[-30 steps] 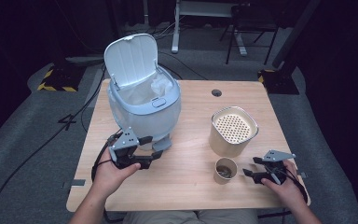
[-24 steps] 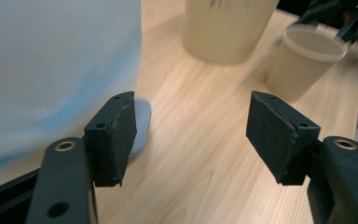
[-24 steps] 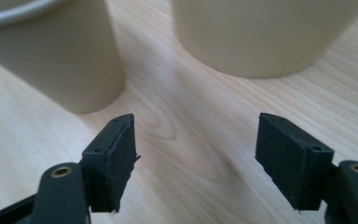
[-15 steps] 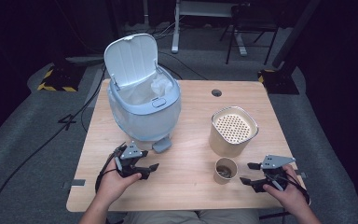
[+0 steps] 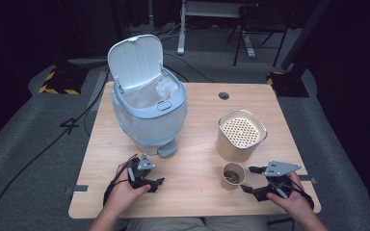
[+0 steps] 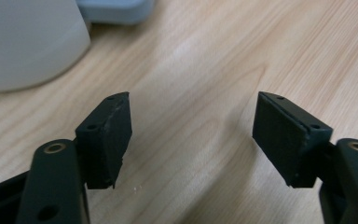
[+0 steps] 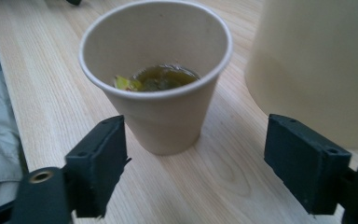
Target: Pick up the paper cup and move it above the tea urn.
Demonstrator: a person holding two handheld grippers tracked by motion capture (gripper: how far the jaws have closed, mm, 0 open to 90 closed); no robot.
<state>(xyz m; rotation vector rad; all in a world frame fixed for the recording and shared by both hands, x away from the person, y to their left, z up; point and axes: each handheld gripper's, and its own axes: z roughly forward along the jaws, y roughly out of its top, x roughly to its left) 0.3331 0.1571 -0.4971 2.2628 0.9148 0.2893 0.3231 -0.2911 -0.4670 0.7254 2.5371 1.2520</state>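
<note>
Paper cup (image 5: 232, 175) is seen standing upright on the tabletop (image 5: 197, 192), near its front edge, just in front of the tall cream canister (image 5: 241, 135) with the perforated top. In the right gripper view a small amount of greenish-brown wet residue (image 7: 161, 78) is seen at the cup's bottom, so the cup has not been emptied.

Nearest the person, the right hand-held gripper (image 5: 250, 180) is held level just to the right of the cup, its jaws pointed at it. These jaws have just been opening and are spread wide; the cup stands ahead of them, not between the pads, and is not touched. A grasp is therefore judged to be not yet made. The left hand-held gripper (image 5: 158, 177) is held low over bare wood at the front left, its jaws likewise having just been opening, wide and with nothing between them.

Farther back, the pale blue pedal bin (image 5: 149, 115) is found with its lid (image 5: 136, 61) raised and a liner visible inside; its pedal (image 5: 167, 150) lies just beyond the left hand-held gripper.

The bin being open, the preparation is judged done. What appears to be left is the closing on the cup, the carrying to the bin, and the tipping of the contents.
</note>
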